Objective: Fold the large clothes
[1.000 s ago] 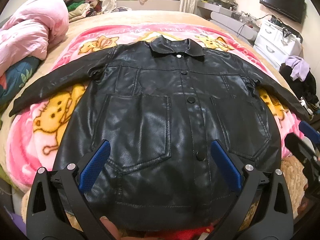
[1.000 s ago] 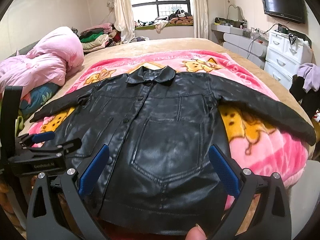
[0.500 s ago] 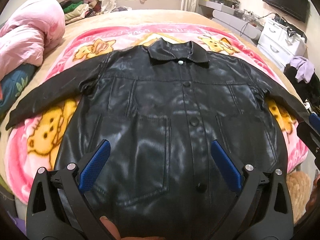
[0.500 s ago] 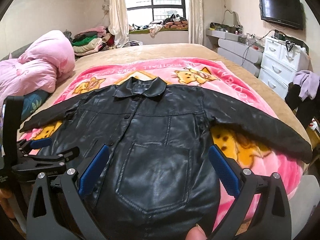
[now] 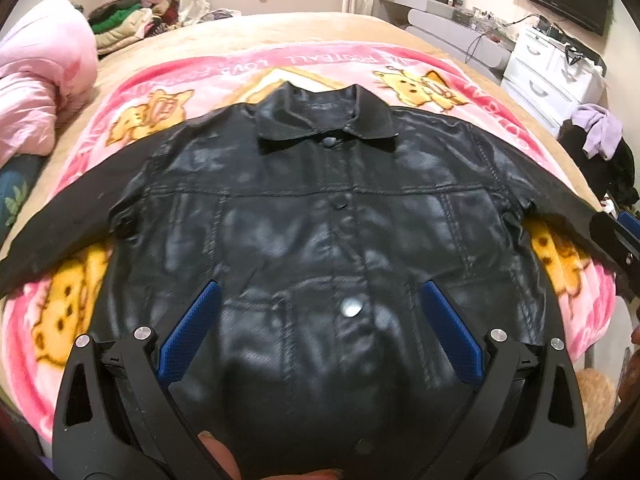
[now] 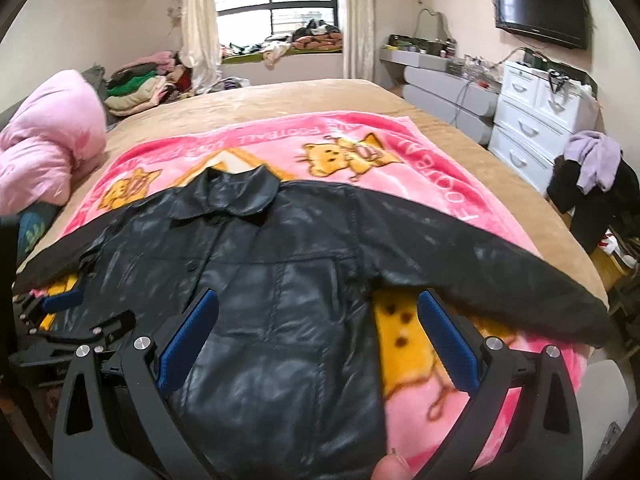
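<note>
- So, the black leather jacket (image 5: 320, 216) lay face up and buttoned on the pink cartoon blanket (image 6: 400, 152), both sleeves spread out, collar at the far end.
- Left gripper (image 5: 320, 336) and right gripper (image 6: 316, 336) both hovered over the hem end, tongs wide, nothing held.
- Looked like folding hadn't started.
- Next I'd guess a sleeve (image 6: 500, 276) needed pinching near the cuff and bringing across the chest.
</note>
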